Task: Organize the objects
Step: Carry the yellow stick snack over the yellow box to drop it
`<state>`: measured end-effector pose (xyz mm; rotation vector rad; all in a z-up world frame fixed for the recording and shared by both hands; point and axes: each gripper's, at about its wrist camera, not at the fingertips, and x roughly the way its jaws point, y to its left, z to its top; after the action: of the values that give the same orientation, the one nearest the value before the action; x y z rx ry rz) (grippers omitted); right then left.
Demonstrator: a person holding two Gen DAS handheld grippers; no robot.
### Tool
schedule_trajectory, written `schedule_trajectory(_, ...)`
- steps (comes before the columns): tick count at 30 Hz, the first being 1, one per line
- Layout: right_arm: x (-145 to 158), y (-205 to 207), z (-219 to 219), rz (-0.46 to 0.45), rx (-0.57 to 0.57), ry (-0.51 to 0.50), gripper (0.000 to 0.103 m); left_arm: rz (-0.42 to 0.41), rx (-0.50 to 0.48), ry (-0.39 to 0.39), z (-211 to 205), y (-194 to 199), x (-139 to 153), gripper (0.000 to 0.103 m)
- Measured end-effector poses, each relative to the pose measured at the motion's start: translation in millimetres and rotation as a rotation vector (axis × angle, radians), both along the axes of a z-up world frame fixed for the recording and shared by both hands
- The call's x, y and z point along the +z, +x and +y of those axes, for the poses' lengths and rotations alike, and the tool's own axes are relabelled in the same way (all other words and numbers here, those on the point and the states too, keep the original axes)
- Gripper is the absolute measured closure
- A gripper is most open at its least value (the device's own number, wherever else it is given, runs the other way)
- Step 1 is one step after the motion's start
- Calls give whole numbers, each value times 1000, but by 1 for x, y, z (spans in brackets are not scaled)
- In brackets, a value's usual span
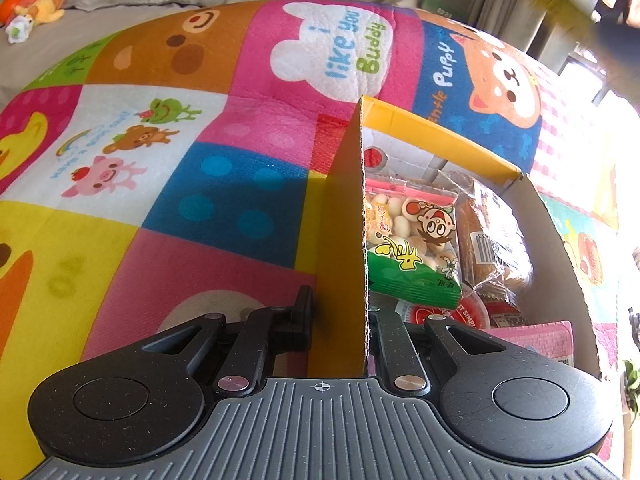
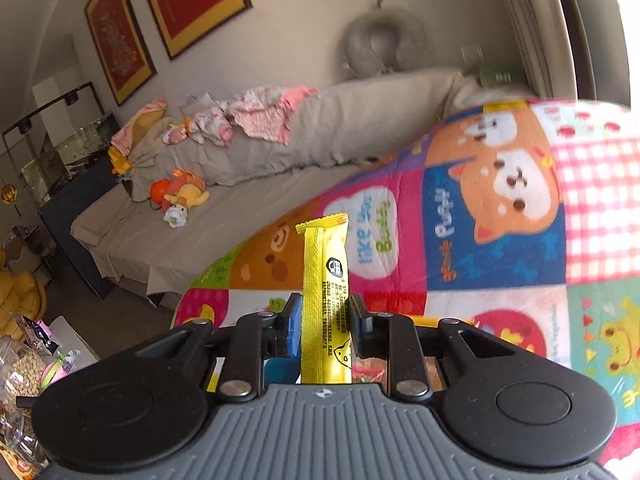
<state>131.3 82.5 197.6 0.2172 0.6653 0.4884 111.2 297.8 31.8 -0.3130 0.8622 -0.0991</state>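
Observation:
My left gripper (image 1: 340, 312) is shut on the left wall of a yellow cardboard box (image 1: 344, 216) that stands on a colourful play mat (image 1: 200, 128). Inside the box lie a green-and-white snack bag (image 1: 412, 236), a clear-wrapped brown cake (image 1: 492, 240), a round red-and-white cup lid (image 1: 448, 314) and a pink packet (image 1: 536, 338). My right gripper (image 2: 325, 316) is shut on a long yellow stick packet (image 2: 326, 296), held upright above the mat (image 2: 500, 240).
A grey sofa (image 2: 224, 216) with plush toys (image 2: 180, 196) and pink clothes (image 2: 260, 116) lies beyond the mat. Framed red pictures (image 2: 192, 0) hang on the wall. Snack bags (image 2: 24, 368) sit on a low table at the far left.

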Motion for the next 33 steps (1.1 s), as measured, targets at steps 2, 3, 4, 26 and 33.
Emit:
schedule_trajectory(2,-16,10,5,58,-10,1,79,0,0,-3,0,0,0,87)
schedule_trajectory(3,-25,16,8,87,-16,-2,79,0,0,-2,0,0,0,87)
schedule_trajectory(4,-33,21,11,111,-23,-9,79,-1,1,-1,0,0,0,87)
schedule_trajectory(26,-109,34,29,199,-57,-141,80,-9,-4,-14,3,-2,-1,86)
schedule_trajectory(33,-112,26,35,192,-12,-186,80,-9,-4,-14,3,-2,-1,86)
